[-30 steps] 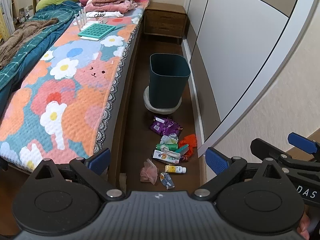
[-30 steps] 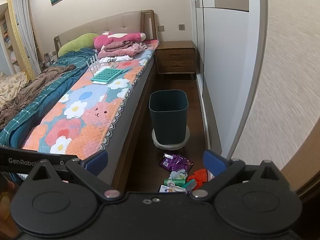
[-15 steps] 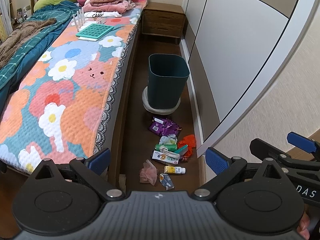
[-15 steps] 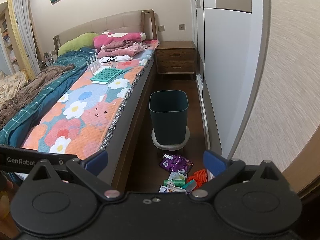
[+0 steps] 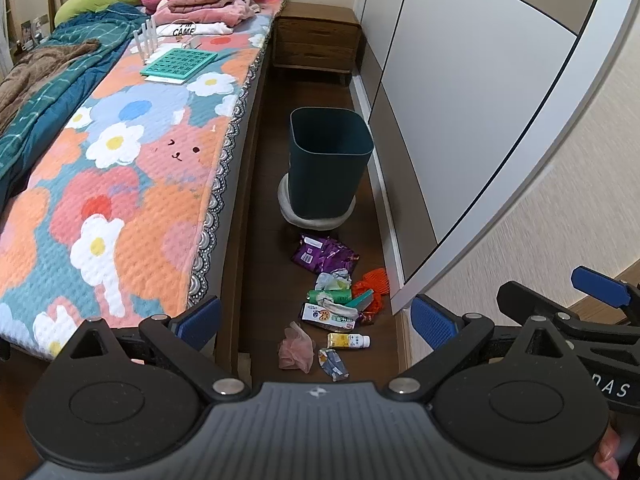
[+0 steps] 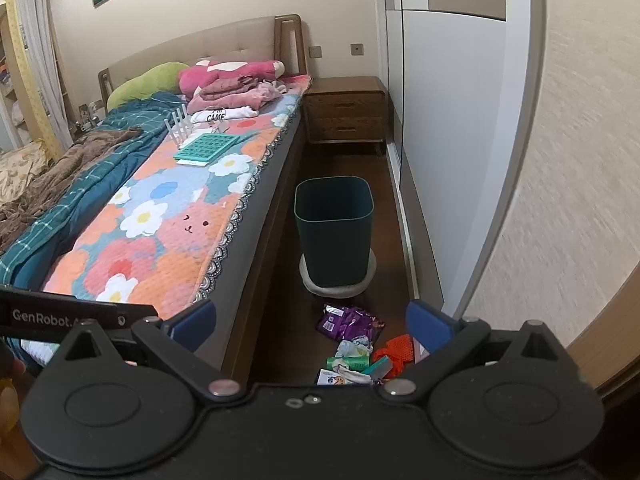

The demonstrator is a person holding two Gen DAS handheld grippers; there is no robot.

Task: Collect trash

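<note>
Both grippers hung high above the floor, each with its jaws spread wide and nothing between them: the left gripper (image 5: 316,320) and the right gripper (image 6: 312,322) were pointed down the narrow aisle between the bed (image 5: 120,184) and the wardrobe (image 5: 460,100).

The trash (image 5: 334,304) lay scattered on the dark floor, just short of the bin (image 5: 330,168), which stood open on a round grey base. Farthest from me and closest to the bin was a purple wrapper (image 5: 324,254); beside it an orange mesh (image 5: 374,286), a small carton (image 5: 328,316), a little bottle (image 5: 348,341), a pink bag (image 5: 295,349) and a crumpled scrap (image 5: 333,364).

All of it looked light. The wrapper and bag seemed soft and likely to slip, so I would have pinched them at a bunched fold. The bottle looked stiff and round and might roll; gripping across its middle seemed safest. The carton looked best taken across its narrow sides. Nothing looked fragile.
</note>
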